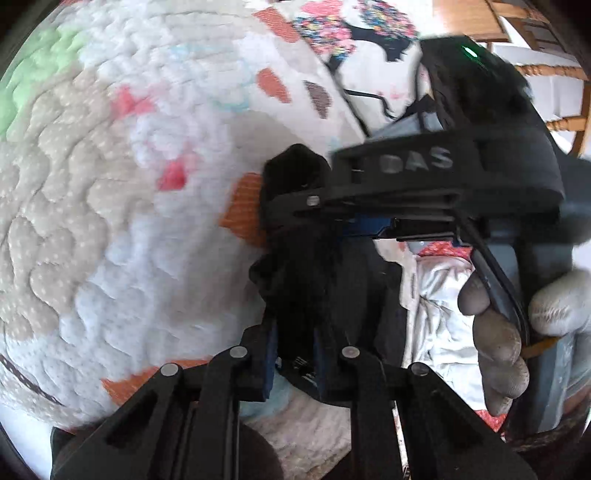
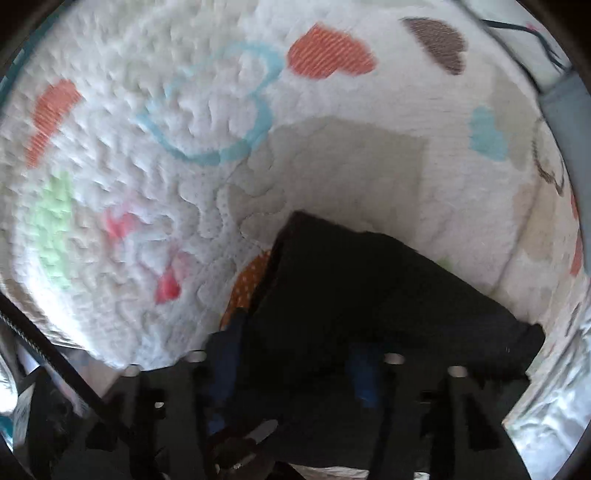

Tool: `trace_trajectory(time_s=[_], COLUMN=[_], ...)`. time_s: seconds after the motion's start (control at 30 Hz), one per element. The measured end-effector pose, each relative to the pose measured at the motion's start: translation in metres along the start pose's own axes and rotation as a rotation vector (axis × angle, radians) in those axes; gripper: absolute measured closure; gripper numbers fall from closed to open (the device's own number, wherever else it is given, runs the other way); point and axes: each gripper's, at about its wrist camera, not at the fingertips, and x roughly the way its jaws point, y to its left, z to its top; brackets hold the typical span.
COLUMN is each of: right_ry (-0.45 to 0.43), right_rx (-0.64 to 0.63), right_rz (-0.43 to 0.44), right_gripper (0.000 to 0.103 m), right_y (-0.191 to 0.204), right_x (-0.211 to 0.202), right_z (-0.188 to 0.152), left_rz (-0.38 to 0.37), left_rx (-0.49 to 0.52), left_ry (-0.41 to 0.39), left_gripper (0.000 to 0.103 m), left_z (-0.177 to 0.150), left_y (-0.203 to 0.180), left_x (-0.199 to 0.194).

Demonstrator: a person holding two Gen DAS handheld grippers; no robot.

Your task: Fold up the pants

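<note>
The pants are black cloth, lying on a white quilted bedspread with coloured hearts. In the left wrist view my left gripper [image 1: 293,365] is shut on a bunched fold of the pants [image 1: 314,291]. The right gripper [image 1: 295,206] comes in from the right, held by a gloved hand [image 1: 517,325], and its fingertips pinch the same black cloth just ahead of mine. In the right wrist view the pants [image 2: 369,295] spread as a dark folded slab between the blue-padded fingers of the right gripper [image 2: 291,354], which grip the near edge.
The quilted bedspread [image 1: 129,221] fills the left and far side and also shows in the right wrist view [image 2: 184,147]. A floral cloth [image 1: 351,26] and a wooden chair [image 1: 546,70] are at the far right. White crumpled fabric [image 1: 436,314] lies beside the hand.
</note>
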Motion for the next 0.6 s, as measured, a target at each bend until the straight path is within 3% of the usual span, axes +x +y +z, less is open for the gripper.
trace_trajectory(time_s=[0.1, 0.33, 0.6], right_ry=[-0.09, -0.295, -0.443], right_rx=[0.045, 0.177, 0.412], right_rz=[0.081, 0.216, 0.368], right_gripper=[0.066, 0.068, 0.069], right_y=[-0.026, -0.105, -0.221], right_x=[-0.026, -0.08, -0.089], right_z=[-0.024, -0.091, -0.186], left_rz=[-0.024, -0.053, -0.046], left_rx=[0.051, 0.198, 0.397], left_ry=[0.003, 0.039, 0.16], left_gripper=[0.087, 0.087, 0.087], left_z=[-0.005, -0.026, -0.077], left_y=[-0.025, -0.094, -0.183], left_x=[-0.003, 0.012, 0.073])
